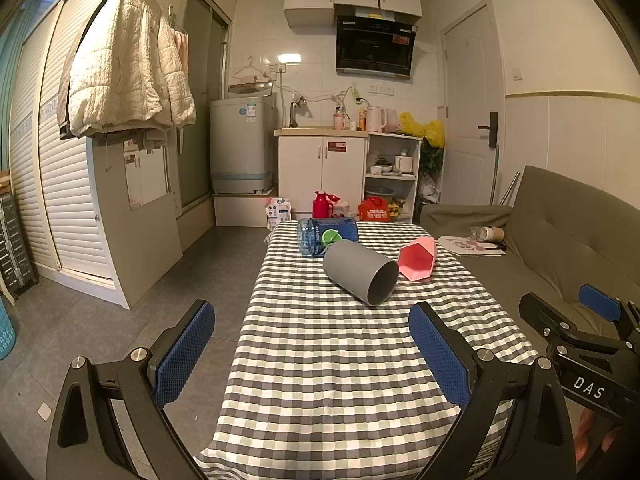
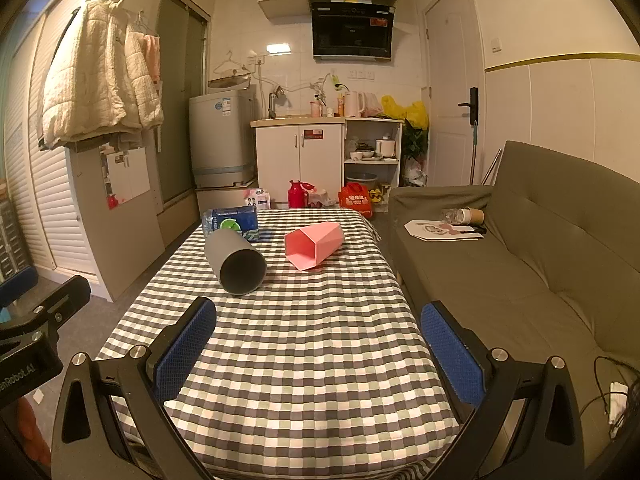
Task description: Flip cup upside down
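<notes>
On the checked tablecloth (image 1: 320, 360), a grey cup (image 1: 360, 271) lies on its side at twelve o'clock from the left gripper (image 1: 312, 354), its open mouth turned toward the cameras. A pink cup (image 1: 417, 259) lies tipped over just beside it at two o'clock. A blue bottle (image 1: 320, 234) lies behind the grey cup, seemingly touching it, though the overlap makes that uncertain. The left gripper's jaws are spread wide with nothing between them. The right gripper (image 2: 318, 354) is likewise released and empty, with the grey cup at eleven o'clock. A sofa (image 2: 520, 248) stands at three o'clock.
</notes>
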`<state>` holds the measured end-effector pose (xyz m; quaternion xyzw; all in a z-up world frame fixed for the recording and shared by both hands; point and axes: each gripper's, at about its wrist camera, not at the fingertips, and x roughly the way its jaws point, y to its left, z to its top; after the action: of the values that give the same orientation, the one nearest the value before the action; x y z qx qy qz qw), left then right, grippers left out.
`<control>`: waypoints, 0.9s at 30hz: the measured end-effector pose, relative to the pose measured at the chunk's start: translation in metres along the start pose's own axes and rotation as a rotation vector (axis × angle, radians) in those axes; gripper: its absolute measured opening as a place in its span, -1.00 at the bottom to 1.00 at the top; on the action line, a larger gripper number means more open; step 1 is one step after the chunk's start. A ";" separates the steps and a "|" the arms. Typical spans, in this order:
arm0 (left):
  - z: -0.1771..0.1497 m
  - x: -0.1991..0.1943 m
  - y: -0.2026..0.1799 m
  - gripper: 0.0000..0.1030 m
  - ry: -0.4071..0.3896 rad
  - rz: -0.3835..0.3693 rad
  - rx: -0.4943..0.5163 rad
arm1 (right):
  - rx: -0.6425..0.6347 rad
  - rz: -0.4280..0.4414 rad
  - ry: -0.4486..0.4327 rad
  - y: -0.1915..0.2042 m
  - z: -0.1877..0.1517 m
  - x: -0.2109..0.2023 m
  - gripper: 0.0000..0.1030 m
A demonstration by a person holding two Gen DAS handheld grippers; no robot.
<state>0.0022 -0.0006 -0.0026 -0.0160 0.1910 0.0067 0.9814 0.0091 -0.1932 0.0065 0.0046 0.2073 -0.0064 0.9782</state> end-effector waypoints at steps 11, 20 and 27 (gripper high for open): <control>-0.002 -0.001 -0.001 0.95 0.002 0.000 0.001 | -0.001 0.000 0.007 0.001 0.000 0.001 0.99; -0.002 -0.001 -0.001 0.95 0.004 0.001 0.000 | -0.001 -0.001 0.010 0.002 -0.001 0.002 0.99; -0.002 -0.001 -0.001 0.95 0.004 0.001 0.000 | -0.001 -0.001 0.013 0.003 -0.001 0.004 0.99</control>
<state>0.0009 -0.0014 -0.0040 -0.0160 0.1932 0.0074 0.9810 0.0122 -0.1901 0.0036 0.0041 0.2135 -0.0070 0.9769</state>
